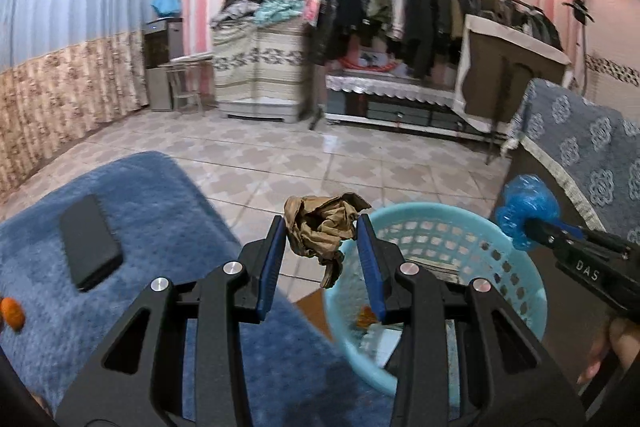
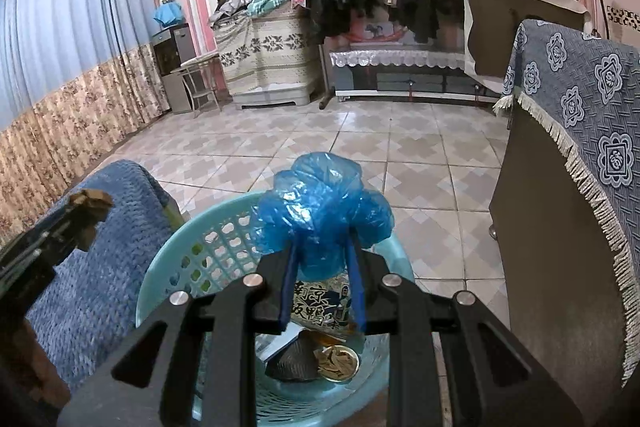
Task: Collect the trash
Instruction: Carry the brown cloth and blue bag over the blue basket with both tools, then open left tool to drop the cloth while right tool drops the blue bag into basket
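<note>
Left hand-held gripper has its blue pads clamped on a crumpled brown paper wad, jaws only partly closed because the wad fills the gap. The wad sits right at the fingertips and bulges out past them, with a twisted tail hanging down below the pads. It hangs just outside the left rim of the light blue laundry-style basket, over the tile floor next to the edge of the fuzzy blue blanket.

Right hand-held gripper is pinched on a scrunched blue plastic bag. The narrow neck of the bag is squeezed between the pads and the puffy part balloons out ahead of the fingertips, so its long axis runs along the fingers, pointing away from the camera. It's held above the basket, near the far rim.

Inside the basket there's already a printed food wrapper and a small round dish of scraps. A black phone lies on the blanket.
</note>
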`<act>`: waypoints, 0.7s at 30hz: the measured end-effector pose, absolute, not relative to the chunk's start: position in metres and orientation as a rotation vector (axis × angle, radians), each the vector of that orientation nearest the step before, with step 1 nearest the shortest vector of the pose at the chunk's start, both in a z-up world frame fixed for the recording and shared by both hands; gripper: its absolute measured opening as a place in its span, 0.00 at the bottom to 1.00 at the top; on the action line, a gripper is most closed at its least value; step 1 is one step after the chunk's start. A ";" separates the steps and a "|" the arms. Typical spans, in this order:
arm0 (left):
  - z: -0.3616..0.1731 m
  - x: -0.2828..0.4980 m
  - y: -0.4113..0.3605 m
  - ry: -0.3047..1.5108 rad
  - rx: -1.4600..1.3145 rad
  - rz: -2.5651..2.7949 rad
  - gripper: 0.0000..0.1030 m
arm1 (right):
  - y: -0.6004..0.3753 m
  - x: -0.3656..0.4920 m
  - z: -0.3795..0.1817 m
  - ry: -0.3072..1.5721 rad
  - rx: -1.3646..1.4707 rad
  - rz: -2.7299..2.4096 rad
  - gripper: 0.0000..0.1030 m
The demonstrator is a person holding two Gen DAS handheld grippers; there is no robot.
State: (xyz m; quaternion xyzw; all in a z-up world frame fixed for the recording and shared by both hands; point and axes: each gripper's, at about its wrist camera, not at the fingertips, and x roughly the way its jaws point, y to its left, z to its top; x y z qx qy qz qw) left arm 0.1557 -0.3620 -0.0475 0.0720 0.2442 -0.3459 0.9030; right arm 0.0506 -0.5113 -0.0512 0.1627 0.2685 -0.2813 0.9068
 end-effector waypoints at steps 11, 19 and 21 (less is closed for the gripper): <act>-0.061 0.146 -0.410 0.512 0.230 -0.812 0.35 | -0.517 0.052 -0.059 0.580 0.358 -0.597 0.23; -0.067 0.146 -0.419 0.507 0.275 -0.813 0.48 | -0.525 0.048 -0.061 0.578 0.387 -0.601 0.23; -0.068 0.150 -0.419 0.515 0.276 -0.788 0.62 | -0.525 0.048 -0.061 0.578 0.389 -0.600 0.23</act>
